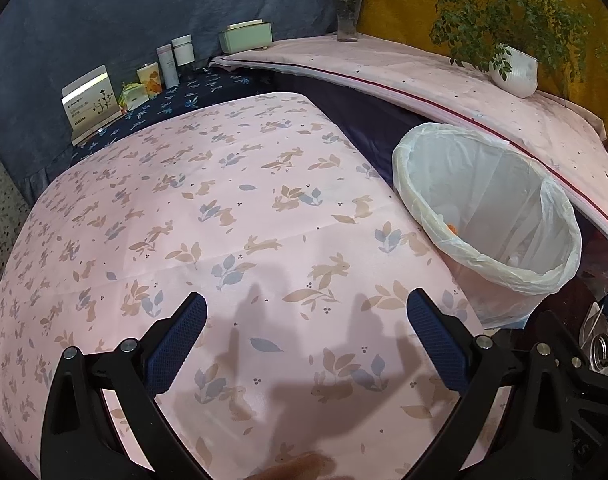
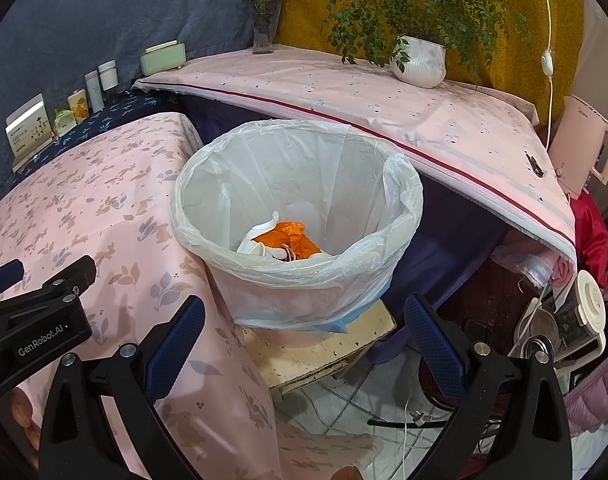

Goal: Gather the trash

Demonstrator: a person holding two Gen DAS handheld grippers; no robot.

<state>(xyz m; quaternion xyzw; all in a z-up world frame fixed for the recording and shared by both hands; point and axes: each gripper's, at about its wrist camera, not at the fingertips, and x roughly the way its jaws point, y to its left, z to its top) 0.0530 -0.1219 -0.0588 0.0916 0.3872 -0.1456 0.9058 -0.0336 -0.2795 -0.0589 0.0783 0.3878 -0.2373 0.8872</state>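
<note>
Right wrist view: a lined trash bin [image 2: 299,216] stands on a low stool beside the pink rabbit-print bench [image 2: 103,208], with orange and white trash [image 2: 283,240] already inside. Both the right claw [image 2: 304,344] and left claw [image 1: 306,340] are spread and empty. No loose trash shows; scanning the bench seems the next move. "GenRobot.AI" is printed on the left claw's body.

The left gripper [image 1: 306,316] hangs with its jaws wide apart and empty above the pink rabbit-print tablecloth [image 1: 223,200]; the lined trash bin [image 1: 488,220] stands just beside the cloth's right edge; something orange shows inside it.
</note>
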